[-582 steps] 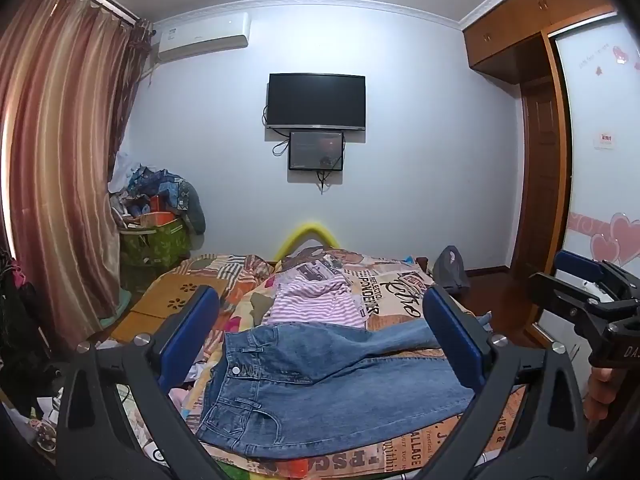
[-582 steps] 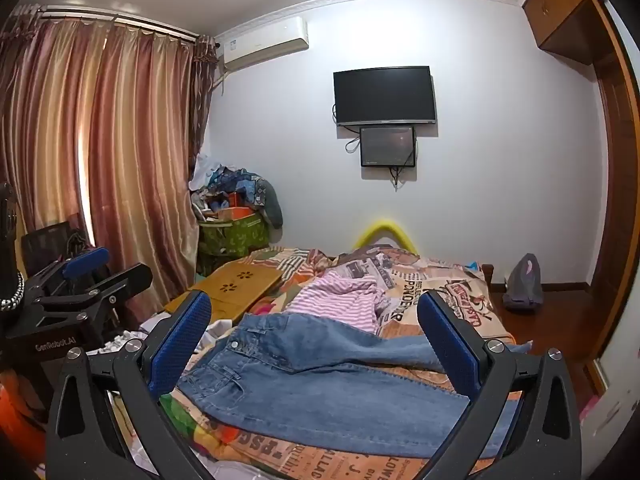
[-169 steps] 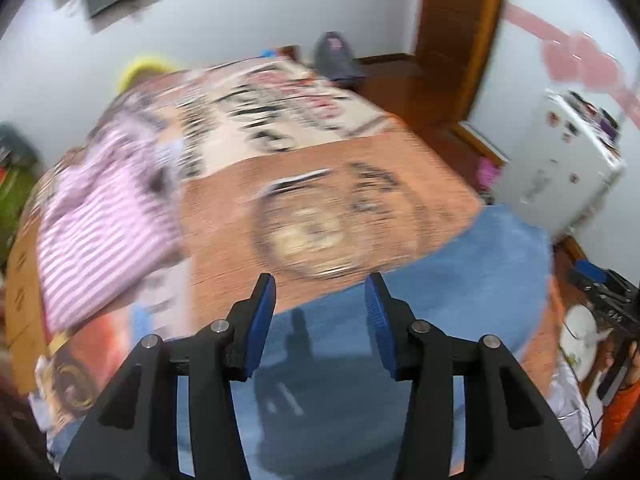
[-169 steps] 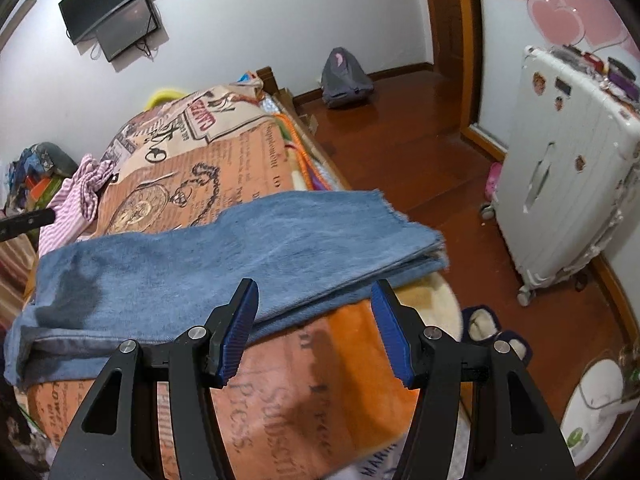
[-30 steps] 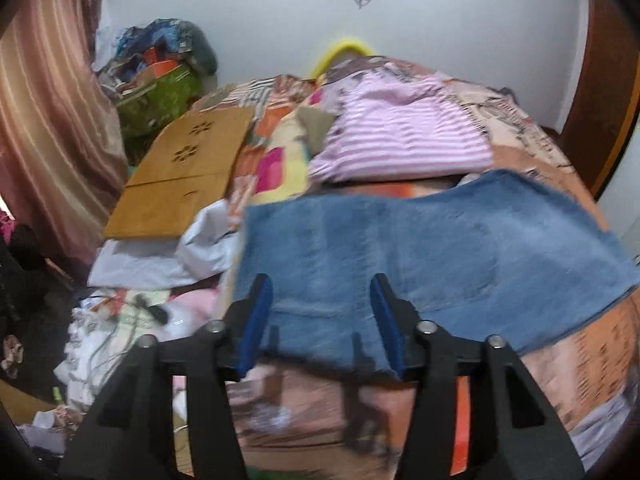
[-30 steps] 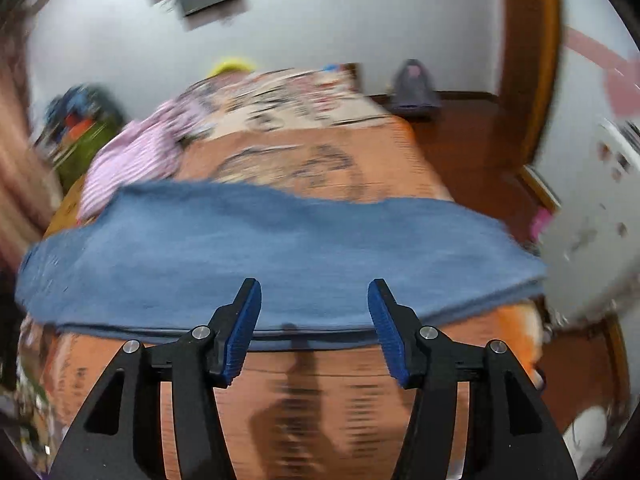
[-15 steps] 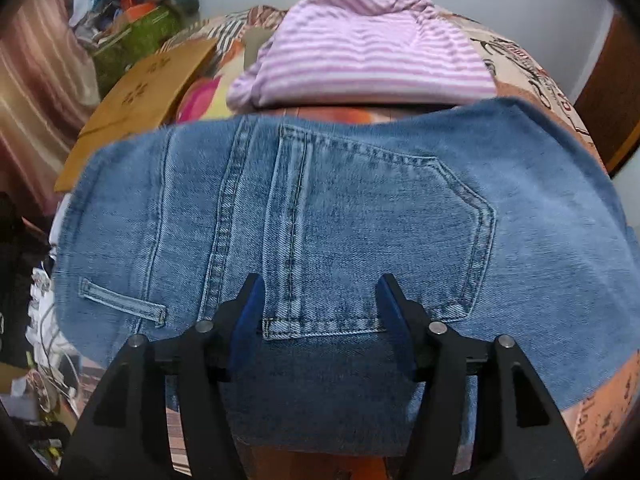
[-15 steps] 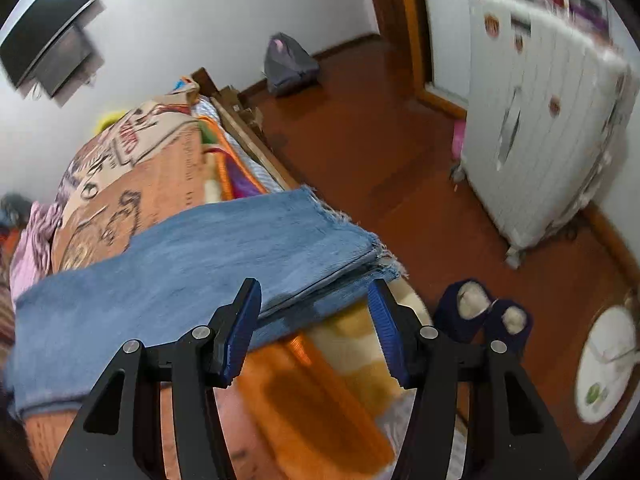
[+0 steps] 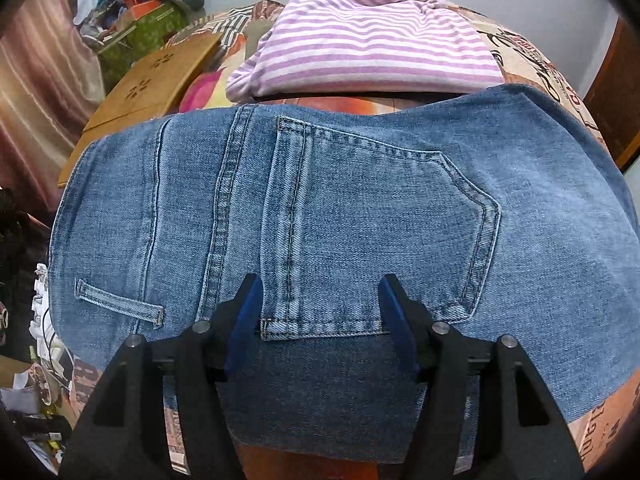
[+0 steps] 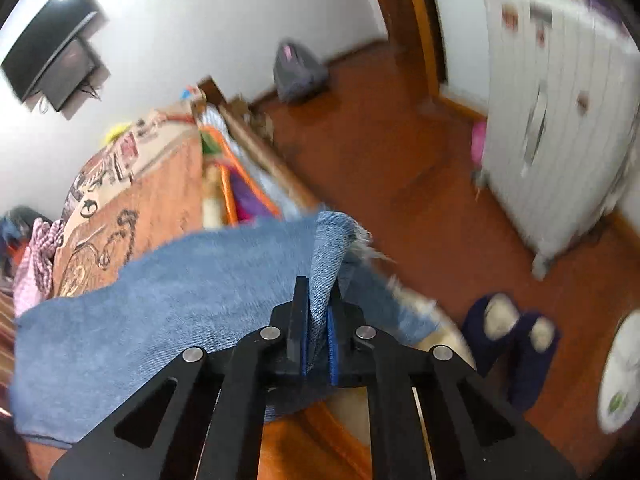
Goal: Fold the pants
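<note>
**Right claw pinching the hem end of the jeans, left claw open over the seat**

I am looking down my left gripper [image 9: 320, 308] at the jeans [image 9: 360, 208], which are lying folded lengthwise across the near part of the bed [image 9: 600, 428], on its orange printed cover. The waist end is filling this view: a back pocket [image 9: 380, 232] is sitting right between my two blue pads, and a belt loop [image 9: 120, 304] is showing off to the left. My left jaws are standing apart and not clamping anything; the denim is lying under and between them, and I am not seeing the pads press on it. Beyond the jeans a pink striped top [image 9: 372, 40] is resting farther up the bed.

On the other side, my right gripper [image 10: 318, 300] is squeezing tight on a fold of denim at the leg end of the jeans, near the frayed hem [image 10: 360, 236] at the edge of the bed. The pinched cloth is standing up in a narrow ridge between the pads. This view is blurred. Past the hem I am seeing wooden floor [image 10: 400, 168], a pair of dark slippers [image 10: 512, 332] and a white suitcase [image 10: 560, 120].
</note>
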A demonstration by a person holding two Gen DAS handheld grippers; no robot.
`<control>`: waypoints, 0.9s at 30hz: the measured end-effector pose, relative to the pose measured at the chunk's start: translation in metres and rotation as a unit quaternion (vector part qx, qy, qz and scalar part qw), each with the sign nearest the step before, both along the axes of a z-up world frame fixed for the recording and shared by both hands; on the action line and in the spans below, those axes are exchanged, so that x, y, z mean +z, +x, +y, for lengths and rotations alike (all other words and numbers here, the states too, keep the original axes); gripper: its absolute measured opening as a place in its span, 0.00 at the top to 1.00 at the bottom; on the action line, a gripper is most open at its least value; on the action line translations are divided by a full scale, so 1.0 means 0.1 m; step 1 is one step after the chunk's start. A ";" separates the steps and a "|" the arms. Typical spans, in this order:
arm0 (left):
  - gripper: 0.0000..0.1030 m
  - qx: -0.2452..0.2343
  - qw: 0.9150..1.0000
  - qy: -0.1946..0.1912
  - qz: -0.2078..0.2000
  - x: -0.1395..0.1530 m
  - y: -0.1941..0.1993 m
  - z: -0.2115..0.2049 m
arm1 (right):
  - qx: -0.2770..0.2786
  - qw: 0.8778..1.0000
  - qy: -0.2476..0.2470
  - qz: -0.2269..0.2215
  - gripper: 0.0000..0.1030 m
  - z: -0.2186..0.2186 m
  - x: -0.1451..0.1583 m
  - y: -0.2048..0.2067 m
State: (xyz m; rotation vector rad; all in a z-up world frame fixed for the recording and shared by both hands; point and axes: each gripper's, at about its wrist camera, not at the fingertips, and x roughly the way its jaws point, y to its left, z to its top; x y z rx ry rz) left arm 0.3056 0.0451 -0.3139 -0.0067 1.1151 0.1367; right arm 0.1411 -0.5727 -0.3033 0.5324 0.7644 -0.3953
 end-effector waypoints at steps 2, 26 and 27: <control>0.40 0.002 1.000 -0.004 0.002 0.00 0.01 0.02 | -0.010 0.999 -0.026 -0.017 0.95 0.01 0.16 -0.07; 0.37 0.025 0.998 0.022 -0.061 0.65 0.19 0.68 | 0.065 0.991 -0.098 0.057 0.79 0.24 0.61 -0.04; 0.37 0.030 0.997 0.024 -0.063 0.67 0.27 0.76 | 0.089 0.989 -0.108 0.047 0.77 0.38 0.74 0.08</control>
